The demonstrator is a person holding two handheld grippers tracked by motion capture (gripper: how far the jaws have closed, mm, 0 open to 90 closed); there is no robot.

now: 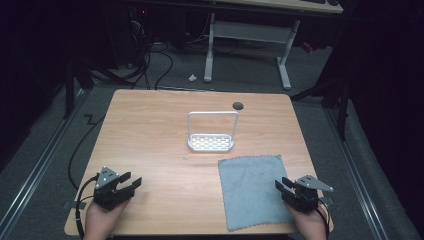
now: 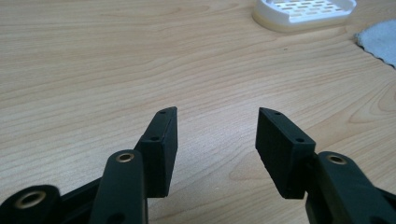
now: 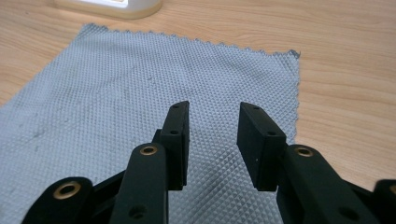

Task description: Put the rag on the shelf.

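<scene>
A grey textured cloth (image 1: 252,189) lies flat on the wooden table (image 1: 150,135), right of centre near the front edge. Behind it stands a white perforated rack (image 1: 211,142) with a tall wire hoop. My left gripper (image 1: 131,180) rests at the front left, open over bare wood, with nothing between its jaws (image 2: 217,133). My right gripper (image 1: 281,184) sits at the cloth's right edge, open, its jaws over the cloth (image 3: 140,93) with nothing held (image 3: 212,135). The rack's base (image 2: 303,11) shows far off in the left gripper view.
A round cable hole (image 1: 238,105) sits near the table's far edge. A white-legged desk (image 1: 247,35) stands on the floor beyond. Metal rails (image 1: 45,150) run along both sides of the table. Bare wood spans the left half.
</scene>
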